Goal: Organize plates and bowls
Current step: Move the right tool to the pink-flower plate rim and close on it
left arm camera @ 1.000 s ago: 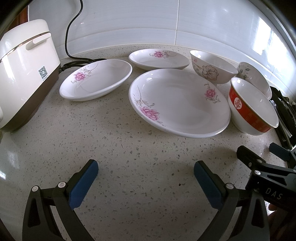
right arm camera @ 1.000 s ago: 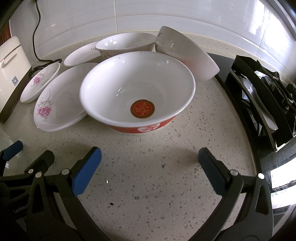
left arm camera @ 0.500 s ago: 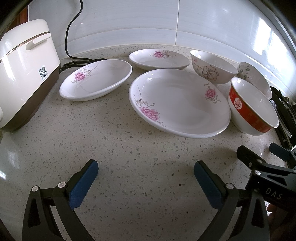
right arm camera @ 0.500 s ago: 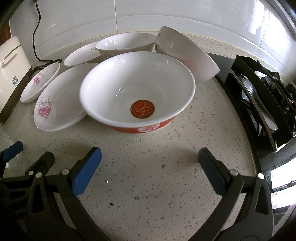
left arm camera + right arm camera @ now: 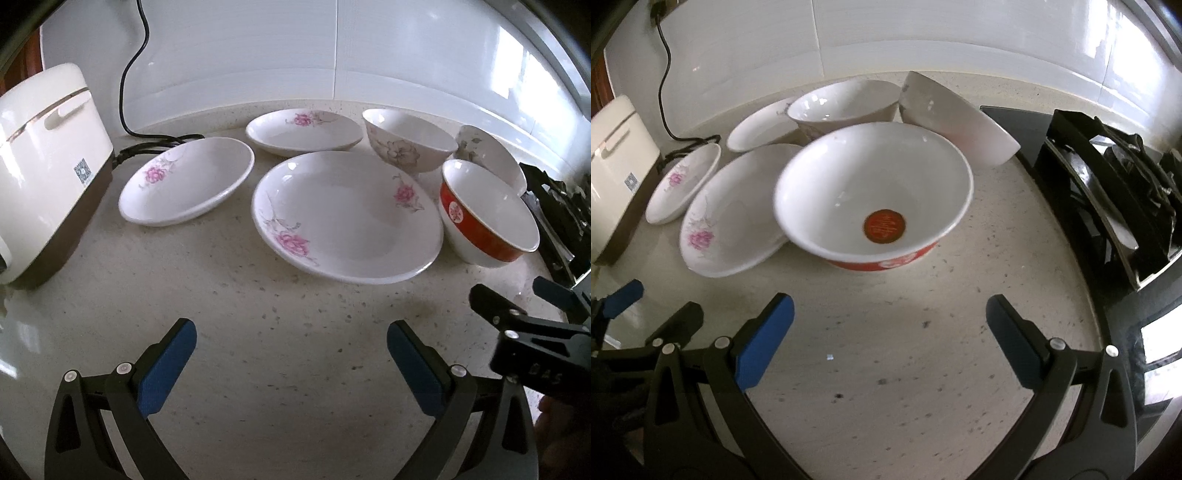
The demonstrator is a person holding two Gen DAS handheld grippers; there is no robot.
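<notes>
Plates and bowls are spread over the speckled surface (image 5: 258, 369) below a white tiled wall (image 5: 369, 55). At the far left, a cream rice cooker (image 5: 40, 162) is seen with its black cord (image 5: 129, 74) running up the wall. At the far right, a black stove (image 5: 1108, 192) is seen.

The big plate (image 5: 347, 221), with pink flowers, is placed in the middle, its right rim just beside the red bowl (image 5: 875, 195); whether they touch cannot be told. A second plate (image 5: 188, 181) is set to its left, near the cooker, and a third plate (image 5: 303, 131) lies behind, near the wall. A flowered bowl (image 5: 406, 144) stands upright behind the red bowl, and another white bowl (image 5: 953, 118) is tipped on its side to the right of it, next to the stove.

The left tool (image 5: 291, 358) is held spread wide over bare surface, nothing between its blue pads (image 5: 166, 373). The right tool (image 5: 890, 339) is likewise spread wide and empty, in front of the red bowl and clear of it.
</notes>
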